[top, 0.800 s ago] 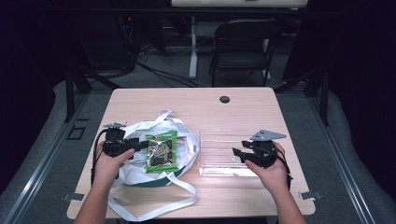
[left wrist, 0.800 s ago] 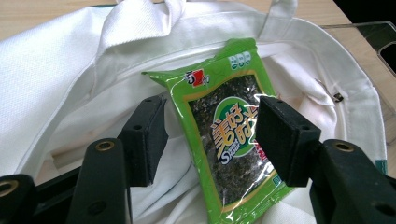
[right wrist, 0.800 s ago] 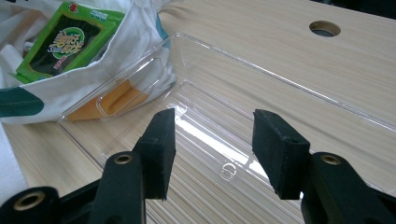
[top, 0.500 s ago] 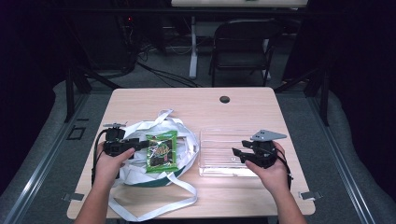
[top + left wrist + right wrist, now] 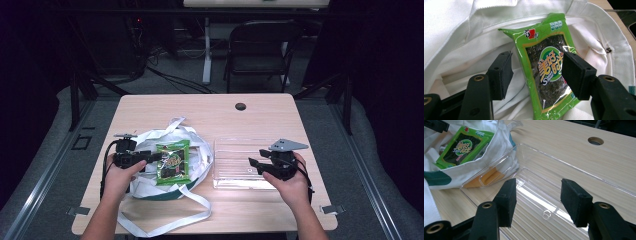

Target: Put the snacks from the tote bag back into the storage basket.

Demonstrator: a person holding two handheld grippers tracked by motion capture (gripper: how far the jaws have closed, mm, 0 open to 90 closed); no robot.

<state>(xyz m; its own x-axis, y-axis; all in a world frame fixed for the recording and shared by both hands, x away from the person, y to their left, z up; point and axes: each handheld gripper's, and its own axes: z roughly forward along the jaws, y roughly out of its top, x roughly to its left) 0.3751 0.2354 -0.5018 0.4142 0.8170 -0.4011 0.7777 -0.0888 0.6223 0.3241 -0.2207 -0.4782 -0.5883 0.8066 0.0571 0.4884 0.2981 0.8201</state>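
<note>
Black jaws of the left gripper are standing apart over a green seaweed snack packet; the right jaw is overlapping the packet's right edge, the left jaw is sitting clear at its 9 o'clock, and neither is pressing on it. The packet is lying inside a white cloth bag with a dark green band. In the high view, the left hand is holding this gripper at the packet's 9 o'clock, and the bag is trailing its long white straps toward 6 o'clock.

The right gripper is likewise holding its jaws apart, gripping nothing, above a clear plastic tray that is touching the bag at its 9 o'clock side. In the high view, the right hand is resting at the tray's 3 o'clock edge.

Farther along the pale wooden worktop, a round cable hole is lying at 12 o'clock. A dark folding chair is standing beyond the worktop.
</note>
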